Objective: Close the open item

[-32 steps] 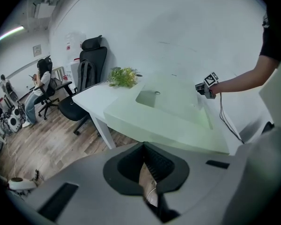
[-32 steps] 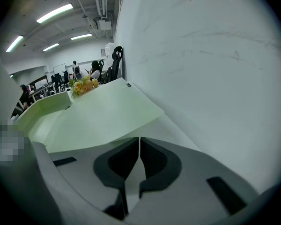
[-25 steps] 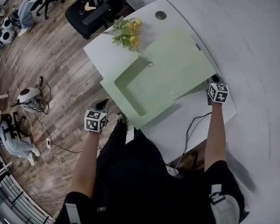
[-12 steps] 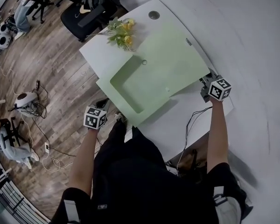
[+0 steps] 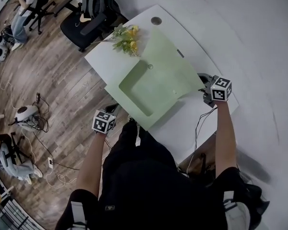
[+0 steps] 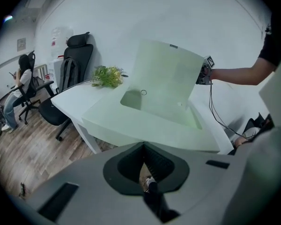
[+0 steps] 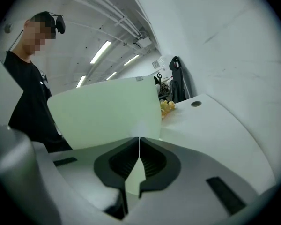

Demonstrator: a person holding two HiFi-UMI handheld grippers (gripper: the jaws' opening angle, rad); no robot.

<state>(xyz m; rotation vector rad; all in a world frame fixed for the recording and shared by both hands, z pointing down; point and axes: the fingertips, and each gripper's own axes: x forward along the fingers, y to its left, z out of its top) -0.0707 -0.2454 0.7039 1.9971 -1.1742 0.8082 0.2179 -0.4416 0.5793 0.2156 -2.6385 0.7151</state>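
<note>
Both grippers were closed: the right gripper (image 5: 204,88) had its fingers pinched on the half-raised lid (image 5: 175,61). The left gripper (image 5: 111,109) held nothing, with the green case (image 5: 151,113) ahead of its fingers. Closing seemed midway; the lid next needed lowering flat.

No legible text, brand or number found. The small dark tag (image 6: 173,46) on the top edge of the pale green hinged lid (image 6: 166,78) is too small to read. The paper notices (image 6: 56,34) on the white wall (image 6: 131,13) are unreadable.
</note>
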